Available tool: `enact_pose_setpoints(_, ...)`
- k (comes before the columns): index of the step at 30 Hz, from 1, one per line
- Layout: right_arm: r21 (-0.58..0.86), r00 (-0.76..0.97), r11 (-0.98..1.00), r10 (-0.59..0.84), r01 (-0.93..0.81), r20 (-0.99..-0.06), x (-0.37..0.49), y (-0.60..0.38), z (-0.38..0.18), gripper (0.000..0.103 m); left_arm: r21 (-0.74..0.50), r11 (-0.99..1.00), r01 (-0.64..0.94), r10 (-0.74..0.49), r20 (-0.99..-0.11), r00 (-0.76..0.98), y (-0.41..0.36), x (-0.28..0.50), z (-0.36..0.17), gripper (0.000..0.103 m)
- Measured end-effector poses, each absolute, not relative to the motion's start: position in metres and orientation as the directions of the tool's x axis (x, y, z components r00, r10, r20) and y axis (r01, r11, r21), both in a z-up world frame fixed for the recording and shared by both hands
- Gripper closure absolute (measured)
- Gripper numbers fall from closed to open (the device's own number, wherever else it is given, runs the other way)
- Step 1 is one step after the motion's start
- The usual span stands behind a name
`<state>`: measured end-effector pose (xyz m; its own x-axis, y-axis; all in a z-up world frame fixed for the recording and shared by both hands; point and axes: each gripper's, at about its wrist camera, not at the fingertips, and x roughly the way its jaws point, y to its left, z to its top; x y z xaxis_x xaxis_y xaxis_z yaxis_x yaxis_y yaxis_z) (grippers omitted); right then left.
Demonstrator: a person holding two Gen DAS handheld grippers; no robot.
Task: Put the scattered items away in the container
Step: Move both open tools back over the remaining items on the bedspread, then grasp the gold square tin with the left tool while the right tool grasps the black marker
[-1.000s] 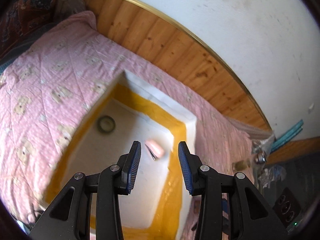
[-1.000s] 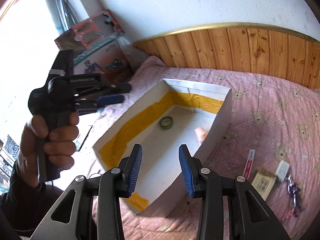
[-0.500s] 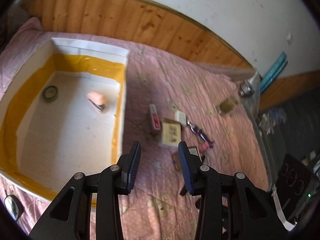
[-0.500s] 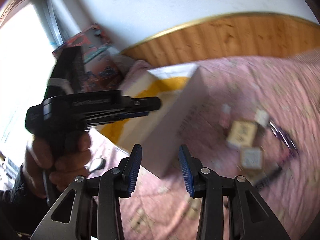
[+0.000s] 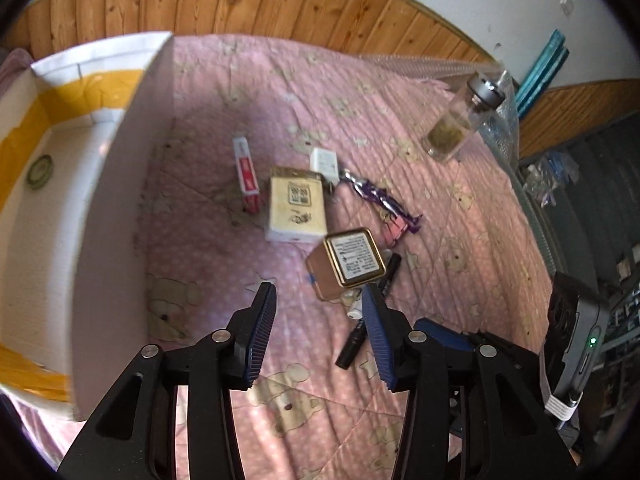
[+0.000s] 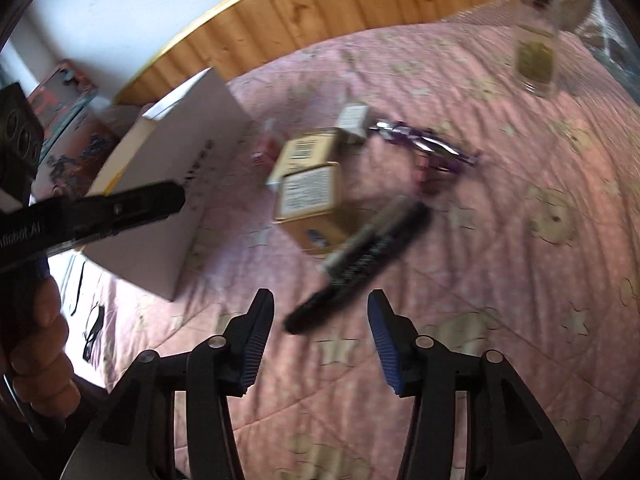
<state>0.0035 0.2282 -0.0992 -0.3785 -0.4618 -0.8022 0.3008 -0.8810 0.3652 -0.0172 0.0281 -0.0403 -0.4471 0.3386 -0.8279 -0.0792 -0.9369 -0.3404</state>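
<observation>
The white box (image 5: 120, 200), lined with yellow tape, holds a green tape roll (image 5: 40, 170). Scattered on the pink quilt to its right are a gold-rimmed tin (image 5: 354, 256), a cream box (image 5: 295, 206), a red pack (image 5: 247, 176), a white charger (image 5: 325, 162), a purple wrapper (image 5: 380, 196) and a black marker (image 5: 352, 344). My left gripper (image 5: 318, 292) hovers just short of the tin, its jaws opening with nothing between them. My right gripper (image 6: 320, 300) is also opening, and the blurred marker (image 6: 360, 264) lies just beyond its tips, untouched.
A glass jar (image 5: 460, 124) with a metal lid stands at the quilt's far right corner. A wooden panel (image 5: 280, 0) runs along the wall behind. In the right wrist view a hand (image 6: 36, 344) holds the left gripper at the left, in front of the box (image 6: 168, 184).
Both grippers have swung away from above the box, rightward and down, to hover over the scattered items. Their jaws now stand wider apart.
</observation>
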Motion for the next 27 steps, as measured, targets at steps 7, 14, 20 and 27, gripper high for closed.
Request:
enact_pose_setpoints(7, 0.382, -0.355, -0.889, -0.452, 0.251, -0.818, -0.009, 0.233, -0.116, 0.052, -0.323, -0.945, -0.055, 0.315, -0.849, -0.425, 0.051, -0.037, -0.062, 0.053)
enact_pose_setpoints(14, 0.384, -0.344, -0.885, -0.457, 0.262, -0.82, -0.017, 0.226, -0.123, 0.052, -0.372, -0.928, -0.014, 0.344, -0.844, -0.41, 0.062, -0.058, -0.071, 0.047)
enact_pose_setpoints(20, 0.377, -0.336, -0.884, -0.457, 0.277, -0.824, -0.024, 0.223, -0.129, 0.052, -0.354, -0.935, -0.019, 0.331, -0.853, -0.404, 0.074, -0.072, -0.077, 0.043)
enact_pose_setpoints(27, 0.307, -0.358, -0.894, -0.417, 0.326, -0.836, -0.027, 0.208, -0.132, 0.052, -0.253, -0.967, -0.03, 0.246, -0.896, -0.37, 0.087, -0.079, -0.1, 0.039)
